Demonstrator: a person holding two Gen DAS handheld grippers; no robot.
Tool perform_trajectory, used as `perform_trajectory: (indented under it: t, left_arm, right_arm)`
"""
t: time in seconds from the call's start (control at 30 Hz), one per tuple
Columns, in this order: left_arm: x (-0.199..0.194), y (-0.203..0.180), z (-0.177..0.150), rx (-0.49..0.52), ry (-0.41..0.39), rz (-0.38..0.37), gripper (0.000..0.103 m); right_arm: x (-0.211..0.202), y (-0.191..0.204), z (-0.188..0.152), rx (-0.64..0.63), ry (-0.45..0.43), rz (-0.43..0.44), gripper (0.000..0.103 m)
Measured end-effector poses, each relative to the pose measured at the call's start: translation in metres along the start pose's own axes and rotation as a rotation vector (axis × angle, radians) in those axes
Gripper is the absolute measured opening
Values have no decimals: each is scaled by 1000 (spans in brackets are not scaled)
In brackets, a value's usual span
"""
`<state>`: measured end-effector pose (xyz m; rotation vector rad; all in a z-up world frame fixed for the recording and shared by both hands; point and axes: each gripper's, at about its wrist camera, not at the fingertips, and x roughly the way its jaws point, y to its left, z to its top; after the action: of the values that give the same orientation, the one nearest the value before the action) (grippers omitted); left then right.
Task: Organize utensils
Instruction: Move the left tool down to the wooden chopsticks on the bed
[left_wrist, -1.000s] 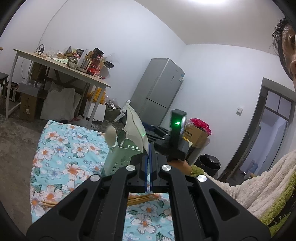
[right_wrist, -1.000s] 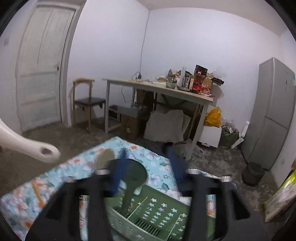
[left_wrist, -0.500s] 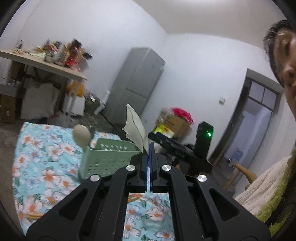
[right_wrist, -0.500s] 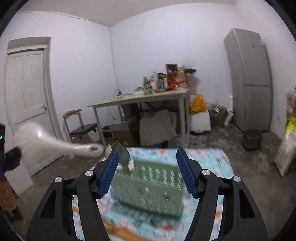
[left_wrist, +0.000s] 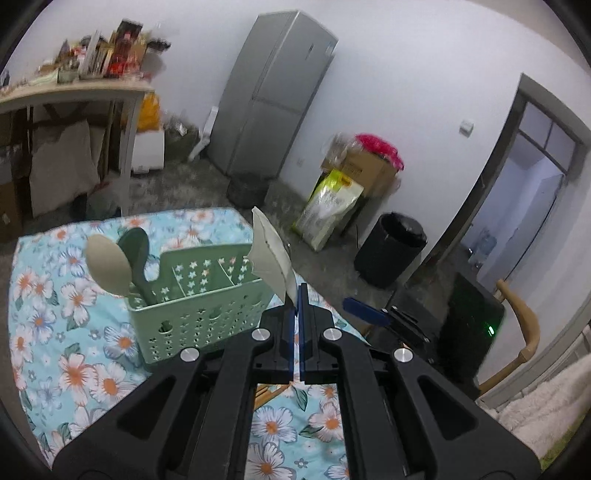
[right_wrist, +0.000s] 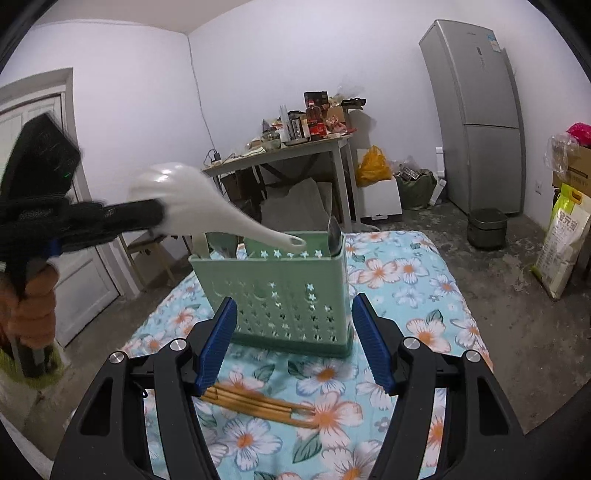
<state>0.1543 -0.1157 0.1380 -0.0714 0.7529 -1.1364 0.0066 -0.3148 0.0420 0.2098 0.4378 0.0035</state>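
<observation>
L gripper (left_wrist: 297, 295): jaws fully closed, clamped on the bowl end of a white spoon (right_wrist: 207, 206). In the R wrist view the spoon's long axis is seen running from the bowl at the jaws, slanting down, with the handle tip w/ its hang hole just over the top rim of the green caddy (right_wrist: 284, 291), approx. above the middle compartments. Whether the tip is already inside the rim cannot be told.

R gripper (right_wrist: 293, 343): jaws held well apart, nothing gripped; the caddy's near base is framed betw. the blue pads but not touched, as far as can be judged.

Step in hand, by judgement: the white spoon is being brought to the caddy for insertion, handle first. Next move calls for the handle to be tipped steeper, toward upright, lined up w/ a free compartment, lowered, then released; the caddy may need steadying by the R gripper.

The caddy stands upright toward the far edge of the floral cloth (right_wrist: 406, 280); a beige spoon (left_wrist: 108, 266) and a dark green spoon (left_wrist: 135, 245) are already stood in its end compartment, bowls up. A bundle of chopsticks (right_wrist: 258, 402) lies flat nearer the front edge, long axis roughly across the cloth, not yet sorted.
</observation>
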Motion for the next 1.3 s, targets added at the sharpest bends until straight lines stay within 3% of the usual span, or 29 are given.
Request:
perform_trajectory:
  t: [0.13, 0.27, 0.4, 0.6, 0.8, 0.87, 1.13, 1.3]
  left_arm:
    - [31, 15, 17, -65, 94, 30, 0]
    - [49, 26, 38, -85, 89, 32, 1]
    - [49, 29, 53, -121, 13, 10, 35]
    - [31, 22, 42, -137, -78, 18, 49]
    - [-11, 32, -2, -160, -126, 122, 62]
    - [-23, 43, -26, -198, -111, 171, 62]
    - [-52, 97, -125, -495, -60, 278, 63]
    - [-52, 105, -165, -581, -53, 275, 63]
  right_arm:
    - [-1, -2, -9, -2, 15, -6, 63]
    - [-4, -6, -19, 28, 34, -8, 63]
    - [-3, -10, -25, 52, 51, -12, 63]
    - [1, -10, -31, 57, 76, -11, 63]
    - [14, 7, -42, 21, 127, 12, 64]
    - [19, 16, -48, 3, 149, 12, 70]
    - [46, 54, -87, -79, 313, -2, 74]
    - [54, 66, -111, -107, 379, -38, 77]
